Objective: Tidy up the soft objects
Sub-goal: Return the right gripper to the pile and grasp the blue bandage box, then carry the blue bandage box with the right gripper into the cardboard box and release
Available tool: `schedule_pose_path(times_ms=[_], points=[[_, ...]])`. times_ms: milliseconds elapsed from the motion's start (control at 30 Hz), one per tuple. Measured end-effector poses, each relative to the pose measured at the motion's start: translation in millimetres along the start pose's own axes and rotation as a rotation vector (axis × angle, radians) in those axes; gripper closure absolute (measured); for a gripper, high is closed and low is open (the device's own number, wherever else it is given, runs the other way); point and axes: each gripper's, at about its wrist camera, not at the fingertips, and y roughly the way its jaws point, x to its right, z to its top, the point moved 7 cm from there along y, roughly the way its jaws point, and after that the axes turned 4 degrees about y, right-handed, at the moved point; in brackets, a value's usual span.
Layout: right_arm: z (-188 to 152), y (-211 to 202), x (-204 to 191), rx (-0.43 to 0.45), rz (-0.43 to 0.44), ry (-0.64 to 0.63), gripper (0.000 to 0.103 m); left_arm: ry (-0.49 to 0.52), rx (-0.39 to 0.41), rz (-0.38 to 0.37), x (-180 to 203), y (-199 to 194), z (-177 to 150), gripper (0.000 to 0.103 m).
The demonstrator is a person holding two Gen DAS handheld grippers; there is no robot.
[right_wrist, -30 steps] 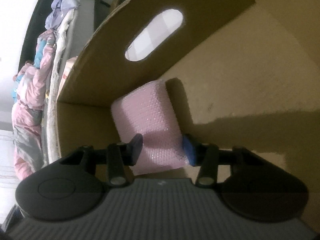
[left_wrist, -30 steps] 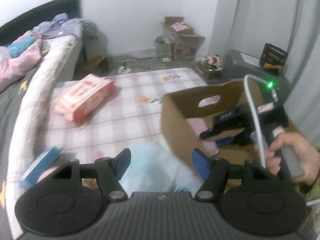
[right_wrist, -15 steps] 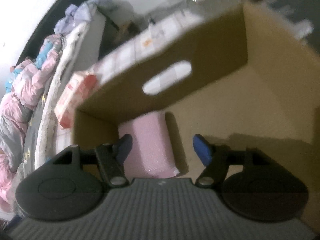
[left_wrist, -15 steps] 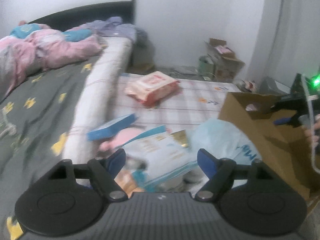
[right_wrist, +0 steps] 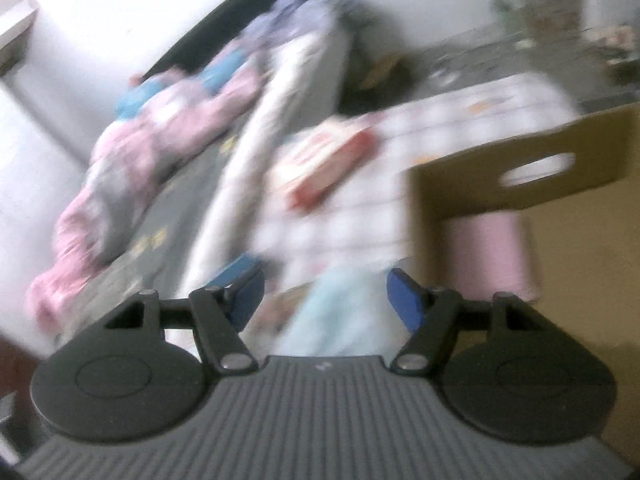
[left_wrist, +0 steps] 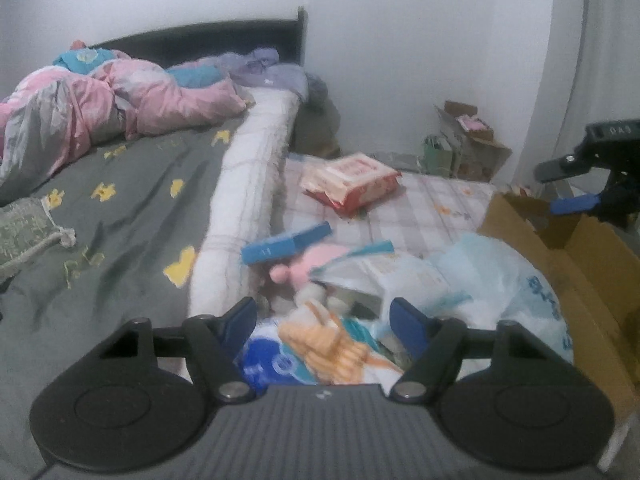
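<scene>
Left gripper (left_wrist: 323, 322): spread wide, nothing between the blue pads, poised low over the heap of soft things on the checked mat. Right gripper (right_wrist: 323, 295): likewise spread and empty, up at the rim of the cardboard box (right_wrist: 592, 216), its view badly smeared.

Directly beneath and ahead of the left gripper: an orange striped soft item (left_wrist: 336, 344), blurred, long axis running roughly from near-right to far-left across the gap between the fingers. Just beyond it, a pink plush toy (left_wrist: 308, 266) lying crosswise, touching a pale packet (left_wrist: 384, 276) and a blue box (left_wrist: 286, 242). To the right, a light blue plastic bag (left_wrist: 516, 280) pressed against the box wall. Farther off on the mat, well apart from the heap, a red and white wipes pack (left_wrist: 352, 180).

Inside the box, against the wall with the hand slot: a pink padded roll (right_wrist: 490, 256), standing on end, already stowed.

Left gripper plainly nearer to the heap; box off to its right. Likely next: a short drop onto the orange item or the plush, fingers set across the narrow way, then a swing rightward over the box rim. Bed (left_wrist: 132, 184) alongside on the left, rumpled pink quilt (left_wrist: 116, 100) at its head.
</scene>
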Motion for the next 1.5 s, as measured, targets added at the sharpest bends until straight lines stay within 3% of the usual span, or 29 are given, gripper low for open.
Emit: schedule_pose_path(times_ms=[167, 300, 533, 700, 1000, 1300, 1500], points=[[-1, 56, -65, -0.116, 0.099, 0.018, 0.037, 0.001, 0.006, 0.011, -20, 24, 21, 0.03], [4, 120, -95, -0.215, 0.105, 0.058, 0.037, -0.102, -0.078, -0.054, -48, 68, 41, 0.034], [17, 247, -90, -0.37, 0.004, 0.166, 0.039, -0.181, -0.265, -0.176, -70, 151, 55, 0.034], [13, 307, -75, -0.442, -0.044, 0.23, 0.039, -0.192, -0.344, -0.186, -76, 186, 49, 0.031], [4, 340, -72, -0.504, 0.048, 0.269, 0.077, -0.202, -0.403, -0.218, -79, 214, 48, 0.022], [15, 317, -97, -0.501, 0.229, 0.264, 0.085, -0.18, -0.326, -0.236, -75, 192, 64, 0.017], [22, 281, -114, -0.488, 0.325, 0.234, 0.085, -0.155, -0.236, -0.265, -62, 149, 80, 0.027]])
